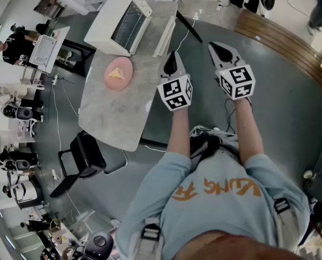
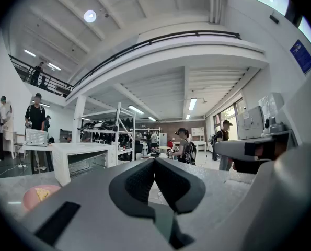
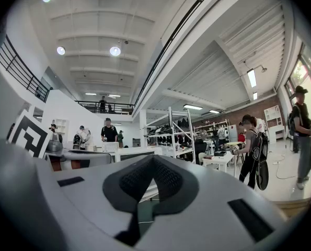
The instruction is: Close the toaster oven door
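The oven (image 1: 120,23) is white and sits at the far end of the table (image 1: 112,115), w/ its dark front turned toward the person. A white strip (image 1: 164,31) lies flat on the table just beside that front. It may be the door folded down, but that's hard to tell for sure. In the left gripper view the oven (image 2: 79,158) shows small, at the left, past the table edge.

A pink plate (image 1: 118,73) w/ a yellow bit of food on it sits on the table near the oven, on the person's side of it.

Left gripper (image 1: 172,56) hangs over the table's right edge, well apart from the oven. Its own view shows its claw (image 2: 155,163) closed, pads touching, w/ nothing in between.

Right gripper (image 1: 218,47) hangs over the grey floor (image 1: 258,85), off to the right of the table and apart from it. Its claw (image 3: 153,160) is closed too — pads together, nothing held.

A black chair (image 1: 85,156) stands by the table's near left corner. People stand far back in the room.
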